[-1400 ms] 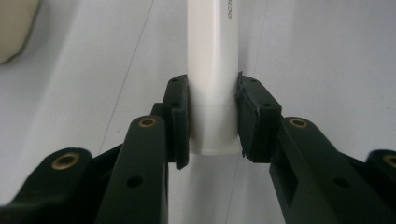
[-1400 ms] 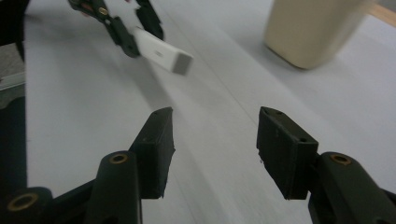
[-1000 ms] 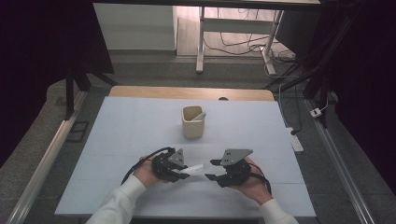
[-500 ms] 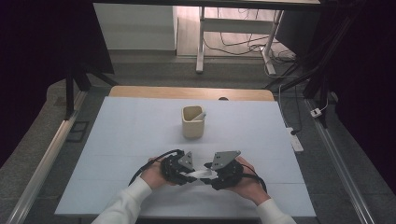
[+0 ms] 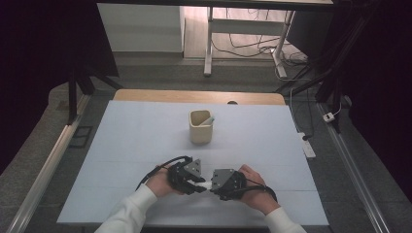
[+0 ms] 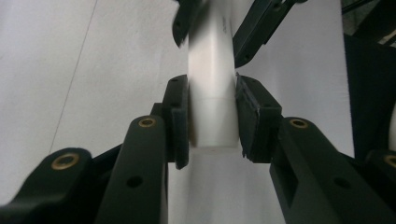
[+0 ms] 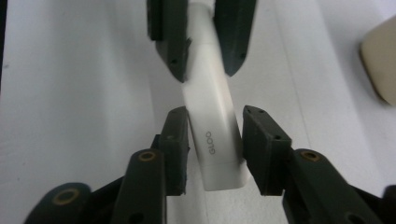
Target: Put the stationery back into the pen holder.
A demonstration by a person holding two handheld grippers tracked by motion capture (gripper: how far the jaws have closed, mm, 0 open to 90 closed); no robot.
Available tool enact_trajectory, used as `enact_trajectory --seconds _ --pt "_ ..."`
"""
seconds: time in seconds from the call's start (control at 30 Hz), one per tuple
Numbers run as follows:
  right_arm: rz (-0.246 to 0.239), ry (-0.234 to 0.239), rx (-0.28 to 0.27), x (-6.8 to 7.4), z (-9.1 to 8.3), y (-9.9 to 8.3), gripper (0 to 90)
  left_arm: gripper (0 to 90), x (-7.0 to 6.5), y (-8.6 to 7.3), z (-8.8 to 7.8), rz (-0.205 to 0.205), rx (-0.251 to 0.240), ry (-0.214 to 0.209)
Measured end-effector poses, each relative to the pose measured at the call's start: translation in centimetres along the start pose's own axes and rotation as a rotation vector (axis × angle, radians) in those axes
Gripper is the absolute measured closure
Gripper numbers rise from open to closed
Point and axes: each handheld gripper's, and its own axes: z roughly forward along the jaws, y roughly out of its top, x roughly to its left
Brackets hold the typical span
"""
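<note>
White tube (image 7: 212, 126) clamped at both ends, left hand-held gripper (image 5: 188, 175) and right hand-held gripper (image 5: 224, 183) each closed on it, just above desk (image 5: 136, 141); likely braced for pulling apart. Cup (image 5: 200, 126) well beyond.

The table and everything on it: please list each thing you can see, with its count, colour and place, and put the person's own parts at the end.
Pale blue table cover: one, light blue, spread over the table.
Wooden table edge: one, tan, along the far side.
Cream square cup: one, beige, centre of the table, with a white stick-like item inside.
White plastic tube marked GLOO: one, white, near edge, held between both grippers.
White power strip: one, on the floor right of the table.
Left gripper: one, black, shut on one end of the tube.
Right gripper: one, black, shut on the other end.
White sleeves: two, bottom edge.
</note>
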Motion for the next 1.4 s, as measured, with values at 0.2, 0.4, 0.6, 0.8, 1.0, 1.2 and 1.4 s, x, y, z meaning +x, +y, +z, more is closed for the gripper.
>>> enact_trajectory --seconds 0.2,0.4,0.6,0.8,1.0,1.2,1.4 --pt "-0.06 -0.001 -0.004 0.3 0.0 0.0 66.8 65.2 0.1 -0.1 -0.4 -0.001 -0.026 -0.009" --pt "-0.06 -0.012 -0.035 0.4 -0.1 -0.1 71.0 63.9 0.2 -0.3 -0.8 -0.026 -0.069 0.003" --pt "-0.042 -0.027 -0.032 0.2 -0.3 -0.3 71.0 53.6 0.4 -0.4 -1.2 -0.063 -0.104 0.032" --pt "0.032 -0.038 -0.088 -0.4 -0.8 -0.9 71.0 37.6 0.6 -1.0 -2.3 -0.129 -0.183 0.086" --pt "0.14 -0.05 -0.185 -1.2 -1.6 -1.7 71.0 35.3 0.6 -2.0 -3.3 -0.164 -0.264 0.109" --pt "0.224 -0.033 -0.275 -1.8 -2.1 -2.4 71.0 33.9 0.5 -2.4 -3.3 -0.157 -0.291 0.091" --pt "0.296 -0.011 -0.336 -2.2 -2.0 -3.0 71.0 33.8 0.5 -2.2 -3.3 -0.174 -0.334 0.101"
